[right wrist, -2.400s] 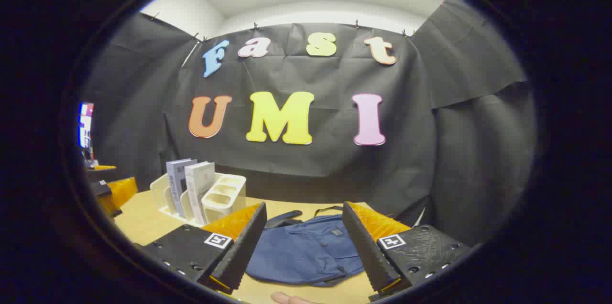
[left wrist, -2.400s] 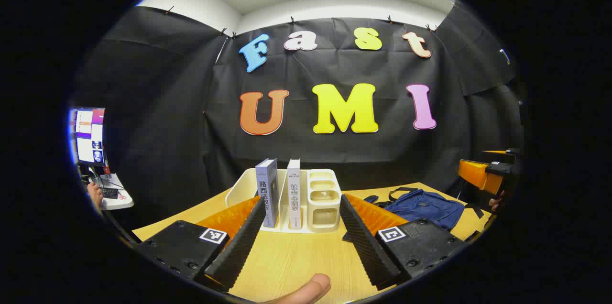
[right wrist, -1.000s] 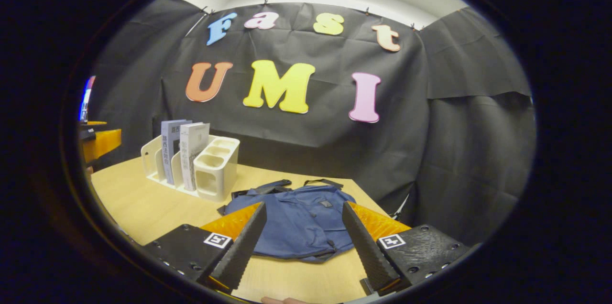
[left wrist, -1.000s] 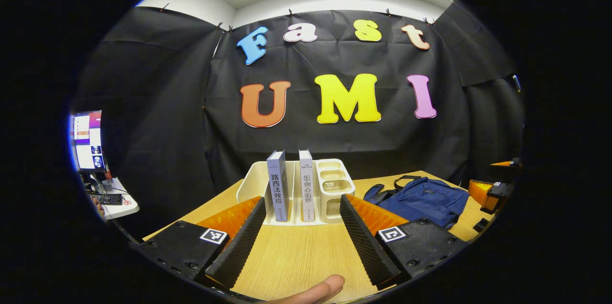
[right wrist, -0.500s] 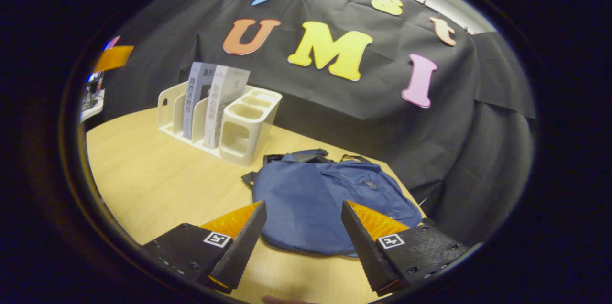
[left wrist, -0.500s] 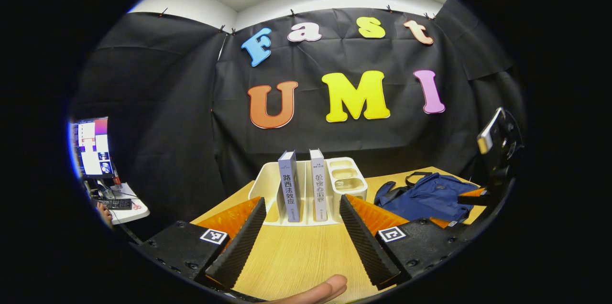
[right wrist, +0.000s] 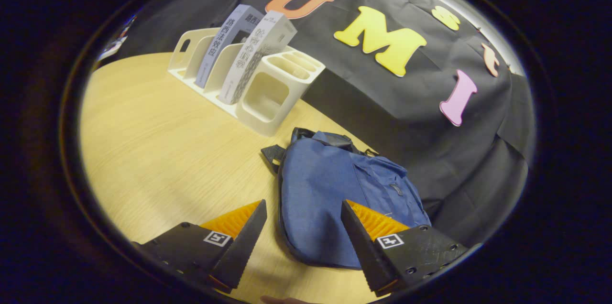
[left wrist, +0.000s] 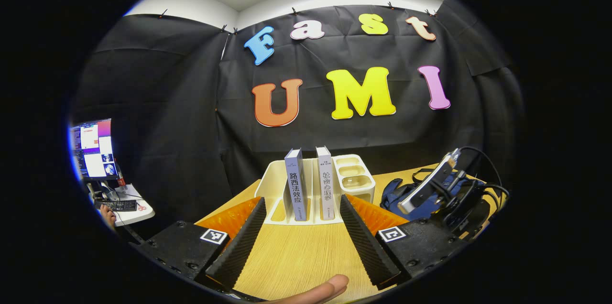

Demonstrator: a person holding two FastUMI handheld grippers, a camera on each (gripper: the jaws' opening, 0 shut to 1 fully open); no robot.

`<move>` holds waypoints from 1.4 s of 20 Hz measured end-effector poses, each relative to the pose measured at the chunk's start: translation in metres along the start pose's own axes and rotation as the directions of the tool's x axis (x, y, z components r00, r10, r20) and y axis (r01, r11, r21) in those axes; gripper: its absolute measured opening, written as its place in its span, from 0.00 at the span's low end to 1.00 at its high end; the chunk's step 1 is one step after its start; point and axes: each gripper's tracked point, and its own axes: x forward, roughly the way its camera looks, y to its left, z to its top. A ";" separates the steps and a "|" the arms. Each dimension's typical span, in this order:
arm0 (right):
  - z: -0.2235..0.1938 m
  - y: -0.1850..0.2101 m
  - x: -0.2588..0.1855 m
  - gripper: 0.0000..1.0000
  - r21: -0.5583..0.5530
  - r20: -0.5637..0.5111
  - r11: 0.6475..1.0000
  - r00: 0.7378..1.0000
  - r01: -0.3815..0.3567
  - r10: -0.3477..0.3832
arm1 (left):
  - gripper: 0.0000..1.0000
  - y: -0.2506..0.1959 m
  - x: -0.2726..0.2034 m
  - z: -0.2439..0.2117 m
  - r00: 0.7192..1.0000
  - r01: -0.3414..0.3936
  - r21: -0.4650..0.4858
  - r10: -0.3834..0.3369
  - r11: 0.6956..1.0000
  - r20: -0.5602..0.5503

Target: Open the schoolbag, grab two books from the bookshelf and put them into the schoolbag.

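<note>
A blue schoolbag (right wrist: pixel 334 199) lies flat and zipped on the wooden table (right wrist: pixel 158 141). My right gripper (right wrist: pixel 301 242) hovers open just above the bag's near left edge, tilted down toward it. Two upright books, a grey-blue one (left wrist: pixel 296 184) and a pale one (left wrist: pixel 325 182), stand in a cream bookshelf organiser (left wrist: pixel 272 189). My left gripper (left wrist: pixel 301 237) is open, low over the table and pointing at the books from a short distance. The bag (left wrist: pixel 397 194) and the right gripper's body (left wrist: pixel 440 189) also appear at the right of the left gripper view.
The organiser (right wrist: pixel 267 93) stands at the table's back, with empty square cups on its right end. A side desk with a monitor (left wrist: pixel 93 148) and keyboard sits far left. A fingertip (left wrist: pixel 315 289) shows at the bottom edge. Black cloth walls close in behind the table.
My right gripper has moved forward and tipped downward, so the bag now lies right under its fingers. My left gripper has edged slightly closer to the books. Both stay open.
</note>
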 end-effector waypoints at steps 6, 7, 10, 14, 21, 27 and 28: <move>0.005 -0.014 0.008 0.92 -0.105 -0.006 0.990 0.995 0.097 -0.098 | 0.98 0.005 0.003 -0.004 1.000 -0.011 -0.003 0.011 1.000 -0.012; 0.007 -0.015 0.007 0.94 -0.106 -0.005 0.989 0.995 0.102 -0.103 | 0.98 0.006 0.003 -0.003 1.000 -0.013 -0.004 0.013 1.000 -0.013; 0.019 -0.030 -0.003 0.80 -0.121 0.022 0.980 0.987 0.159 -0.157 | 0.98 0.007 0.003 -0.003 1.000 -0.018 -0.006 0.018 1.000 -0.014; 0.030 -0.043 0.005 0.74 -0.108 0.024 0.968 0.974 0.226 -0.225 | 0.98 0.008 0.001 -0.001 1.000 -0.019 -0.009 0.019 1.000 -0.011; 0.038 -0.039 0.041 0.10 -0.027 -0.026 0.993 0.992 0.119 -0.120 | 0.98 -0.001 0.000 0.002 1.000 0.012 -0.035 -0.012 0.999 0.009; 0.051 -0.067 0.041 0.07 0.138 -0.010 0.990 1.000 0.003 -0.001 | 0.99 0.001 0.010 -0.008 0.999 -0.023 -0.058 0.022 0.998 -0.028; 0.054 -0.078 0.039 0.07 0.155 0.007 0.988 1.000 -0.010 0.009 | 0.99 0.001 0.011 -0.009 0.999 -0.032 -0.061 0.030 0.998 -0.033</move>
